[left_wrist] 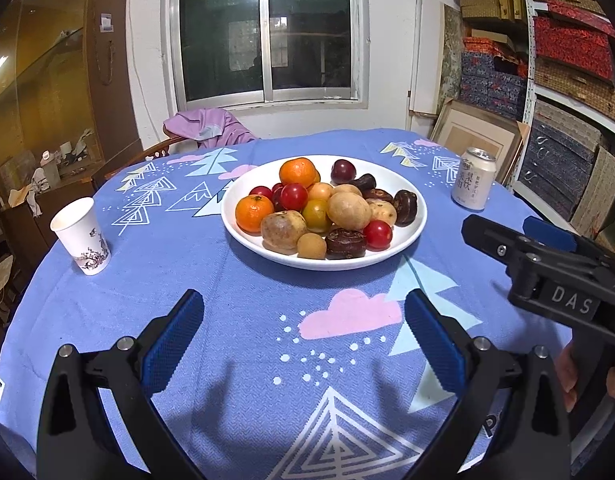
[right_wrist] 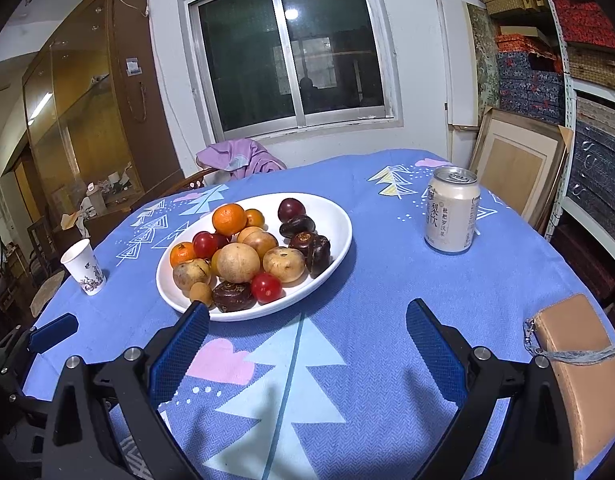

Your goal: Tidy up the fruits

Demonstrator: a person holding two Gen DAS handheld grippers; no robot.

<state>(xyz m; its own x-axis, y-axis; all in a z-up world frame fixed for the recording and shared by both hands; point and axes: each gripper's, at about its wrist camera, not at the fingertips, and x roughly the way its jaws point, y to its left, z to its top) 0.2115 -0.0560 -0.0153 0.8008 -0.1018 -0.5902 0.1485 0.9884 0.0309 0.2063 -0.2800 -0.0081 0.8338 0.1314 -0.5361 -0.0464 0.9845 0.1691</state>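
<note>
I see all the fruits (left_wrist: 319,210) piled in the white plate (left_wrist: 391,250) at the middle of the desk (left_wrist: 247,300), at my 12 o'clock; none lies on the cloth. That fits fruit gathered already or fruit waiting to be sorted out. My left claw (left_wrist: 303,336) and right claw (right_wrist: 307,344) both gape wide, holding nothing. A cup (left_wrist: 81,236) stands at 10 o'clock, a can (right_wrist: 451,210) at 2.
</note>
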